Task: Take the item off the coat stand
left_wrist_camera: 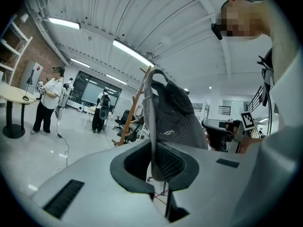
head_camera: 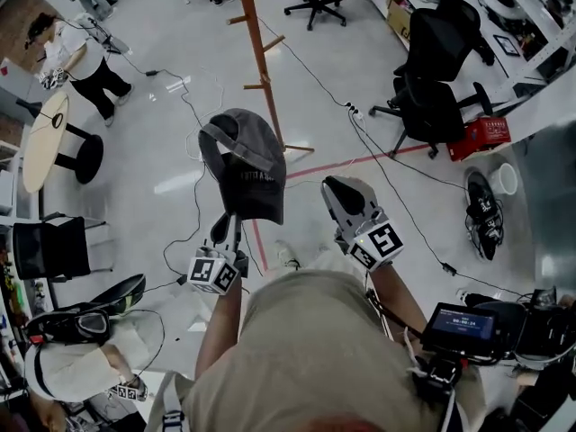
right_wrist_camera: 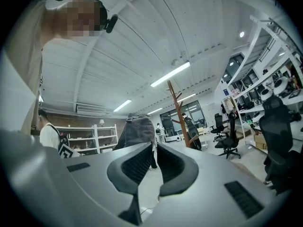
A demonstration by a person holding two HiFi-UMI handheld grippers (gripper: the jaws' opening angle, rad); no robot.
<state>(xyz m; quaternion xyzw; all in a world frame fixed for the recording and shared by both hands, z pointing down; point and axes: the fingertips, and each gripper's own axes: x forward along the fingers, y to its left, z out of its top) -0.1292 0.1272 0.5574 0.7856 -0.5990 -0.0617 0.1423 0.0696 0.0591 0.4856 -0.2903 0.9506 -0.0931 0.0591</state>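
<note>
One dark grey cap (head_camera: 245, 165), one wooden coat stand (head_camera: 256, 43) and two grippers make up the scene. The cap is off the stand, hanging in the air well short of its pole and pegs, crown upward. The left gripper (head_camera: 230, 223) has its jaws clenched on the cap's brim, which the left gripper view shows pinched edge-on between the pads. The right gripper (head_camera: 340, 187) is just beside it at the same level, its jaws drawn together with only a sliver between them and nothing in them. Both grippers point level and forward from the person's chest, forearms bent and side by side. Off to the left, a person in a white top (head_camera: 76, 57) stands near one round table (head_camera: 40, 142)
</note>
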